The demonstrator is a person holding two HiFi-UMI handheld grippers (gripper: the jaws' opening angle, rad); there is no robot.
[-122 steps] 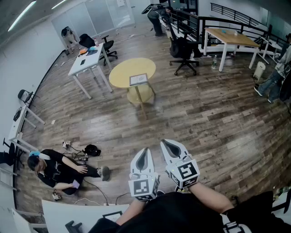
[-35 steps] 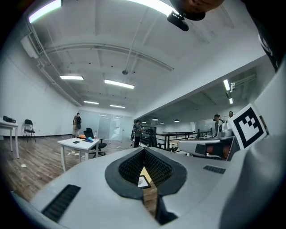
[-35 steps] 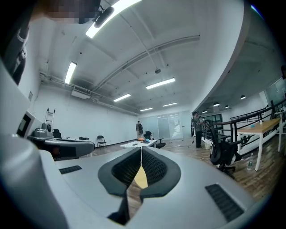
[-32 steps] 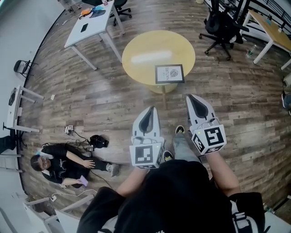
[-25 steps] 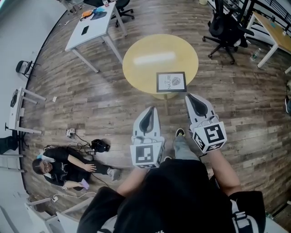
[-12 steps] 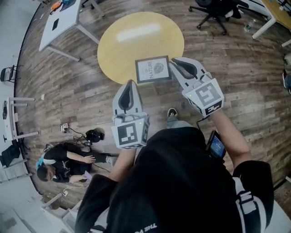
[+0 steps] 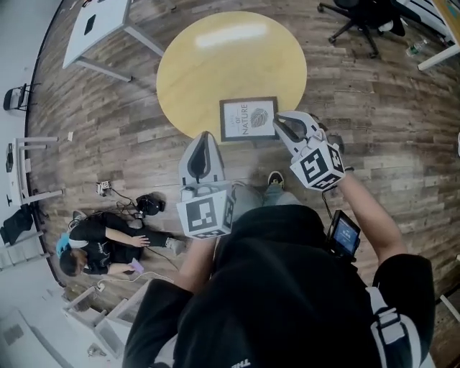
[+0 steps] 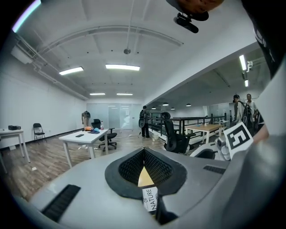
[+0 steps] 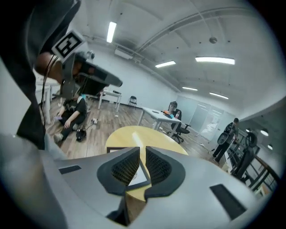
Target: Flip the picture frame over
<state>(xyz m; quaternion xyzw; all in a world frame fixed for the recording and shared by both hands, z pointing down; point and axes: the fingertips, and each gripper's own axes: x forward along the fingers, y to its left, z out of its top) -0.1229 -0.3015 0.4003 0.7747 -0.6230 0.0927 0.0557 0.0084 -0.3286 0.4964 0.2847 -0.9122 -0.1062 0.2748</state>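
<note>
— Yellow, that round counter [image 7: 215, 65] below us. Where do we place the frame [image 7: 249, 118]?

— Flat on the counter, at its near edge, print side up. In the head view we can read "OF NATURE" on it.

— And our right hand-held gripper [image 7: 282, 121]?

— Its tip is just by the frame's near right corner, though we cannot tell whether it touches. In its own view the jaws stand together but for a thin slit, and nothing is between them. Through that slit we see part of the frame and the counter beyond.

— The left hand-held gripper [image 7: 204, 140]?

— It is down and to the left of the frame, apart from it. From above, its tip shows at the counter's rim. Its jaws meet at the tip as well and hold nothing. The small gap under the tip shows us a strip of the frame and a wedge of yellow counter.

— What else do we have around us?

— A plank floor [image 7: 359, 129], with a person [image 7: 100, 244] sitting on it to our left. A white desk [image 7: 100, 18] stands beyond the counter and a black chair [image 7: 363, 18] at the upper right. We also see a small lit screen [image 7: 345, 233] by our right forearm.
</note>
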